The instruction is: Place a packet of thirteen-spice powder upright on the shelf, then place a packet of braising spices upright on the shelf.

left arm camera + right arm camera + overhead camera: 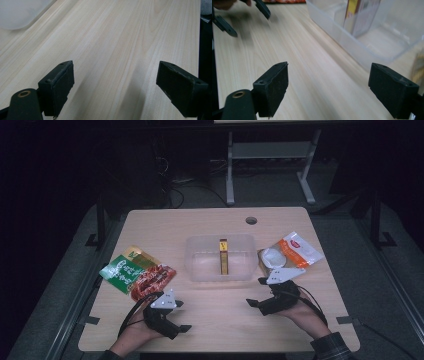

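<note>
The print on the green packet (122, 272), red packet (152, 279) and orange-white pouch (294, 251) is too small to read. In the right gripper view the clear plastic tub (372, 53) runs off the top edge, cutting its upright box (359, 15); the left hand-held gripper (244, 18) there is blurred.

Print shows on the green packet (121, 272) and the white-orange packet (295, 251), but none is legible.

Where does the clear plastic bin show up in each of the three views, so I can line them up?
High view: the bin sits mid-table, a slim yellow-topped box upright inside it.
Left gripper view: a pale blurred corner at top left is probably the bin.
Right gripper view: the bin fills the upper right, box inside.
Shared landmark: the light wood table.
</note>
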### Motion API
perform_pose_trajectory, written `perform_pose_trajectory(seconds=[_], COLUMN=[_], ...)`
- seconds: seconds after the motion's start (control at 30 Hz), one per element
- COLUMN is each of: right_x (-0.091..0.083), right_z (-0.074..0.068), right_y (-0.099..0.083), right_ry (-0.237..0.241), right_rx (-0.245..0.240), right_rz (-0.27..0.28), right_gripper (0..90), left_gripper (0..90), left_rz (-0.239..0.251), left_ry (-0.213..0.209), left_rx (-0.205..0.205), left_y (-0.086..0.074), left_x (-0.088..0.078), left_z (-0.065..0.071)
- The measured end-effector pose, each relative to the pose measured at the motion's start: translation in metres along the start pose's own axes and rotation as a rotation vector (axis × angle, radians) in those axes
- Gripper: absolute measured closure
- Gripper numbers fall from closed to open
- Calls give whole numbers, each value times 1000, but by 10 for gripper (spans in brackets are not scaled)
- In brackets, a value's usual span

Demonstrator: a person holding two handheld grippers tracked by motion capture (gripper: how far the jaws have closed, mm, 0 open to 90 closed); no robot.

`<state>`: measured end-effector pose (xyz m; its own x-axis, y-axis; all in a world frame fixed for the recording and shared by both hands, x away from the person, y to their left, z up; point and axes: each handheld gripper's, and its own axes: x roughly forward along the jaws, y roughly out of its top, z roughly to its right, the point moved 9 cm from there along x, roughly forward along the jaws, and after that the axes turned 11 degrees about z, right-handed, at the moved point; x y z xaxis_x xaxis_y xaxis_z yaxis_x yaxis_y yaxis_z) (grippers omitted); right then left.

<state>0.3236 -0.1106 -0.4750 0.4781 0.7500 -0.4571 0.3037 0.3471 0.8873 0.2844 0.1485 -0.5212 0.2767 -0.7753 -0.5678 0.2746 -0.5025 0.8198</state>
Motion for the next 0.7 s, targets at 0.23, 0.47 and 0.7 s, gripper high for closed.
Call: perform_pose_trajectory(seconds=[0.23, 0.47, 0.7], right_x=[-8, -15, -13], right_z=[-6, -12, -10], right_y=[-30, -44, -45], right_ry=[-45, -46, -52], right_rx=[34, 60, 79], right_rz=[-26, -40, -40], right_gripper=[159, 159, 159], left_gripper=[144, 150, 291], left_rz=[-3, -19, -3], left_ry=[25, 77, 204], left_rx=[-12, -27, -91], left_y=[-1, -1, 4], left_x=[-2, -9, -28], left_z=[-5, -16, -52])
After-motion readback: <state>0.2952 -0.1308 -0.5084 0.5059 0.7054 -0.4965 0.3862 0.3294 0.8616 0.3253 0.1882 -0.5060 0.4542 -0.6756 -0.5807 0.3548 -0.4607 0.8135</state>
